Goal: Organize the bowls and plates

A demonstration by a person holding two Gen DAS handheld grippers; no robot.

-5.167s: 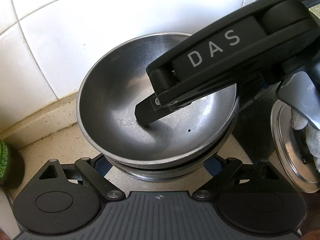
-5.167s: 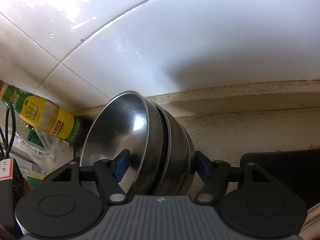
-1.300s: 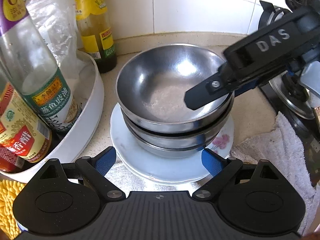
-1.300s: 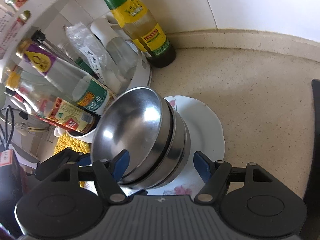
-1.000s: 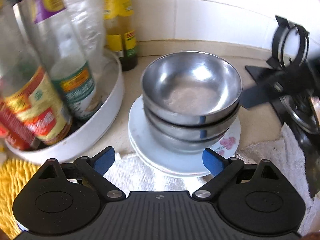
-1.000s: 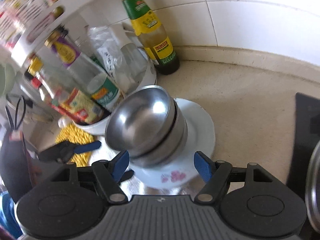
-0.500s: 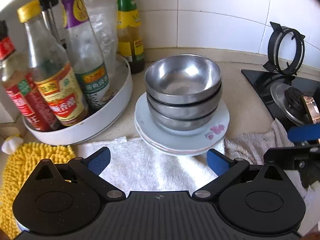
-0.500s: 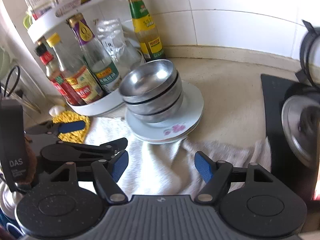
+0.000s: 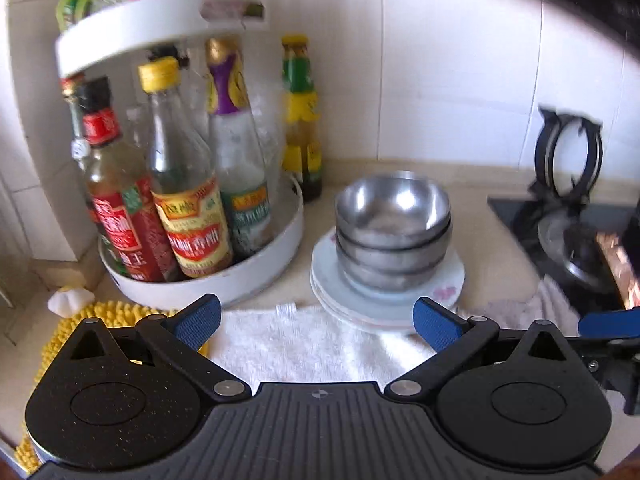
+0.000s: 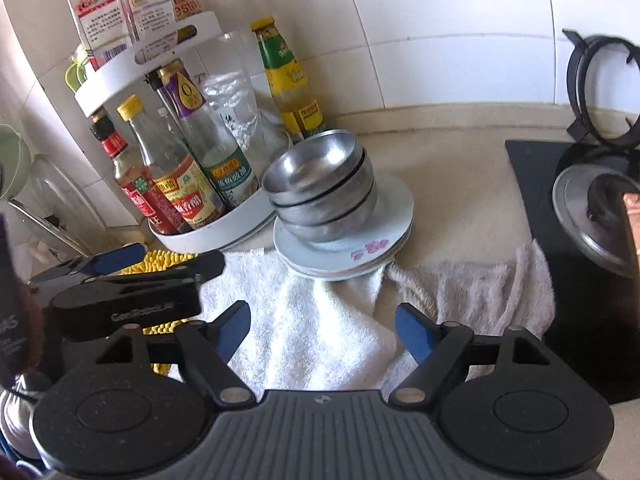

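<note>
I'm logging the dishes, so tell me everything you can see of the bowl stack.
The bowl stack is three nested metal bowls, dull silver with a bright glare inside the top one. They sit upright, slightly askew, and look empty. The stack rests on the plates, white with a pink flower print, on the counter beside the white bottle tray. The plates' front edge lies on a white towel. Neither gripper touches the stack.

My left wrist camera looks forward and down over its hand-held gripper (image 9: 316,320) at the beige stone table (image 9: 480,248) from fairly near. My right wrist camera sits further right, angled leftward. Both share the nested steel bowls (image 9: 394,216) (image 10: 320,184) on stacked white plates (image 9: 440,284) (image 10: 384,216).
</note>
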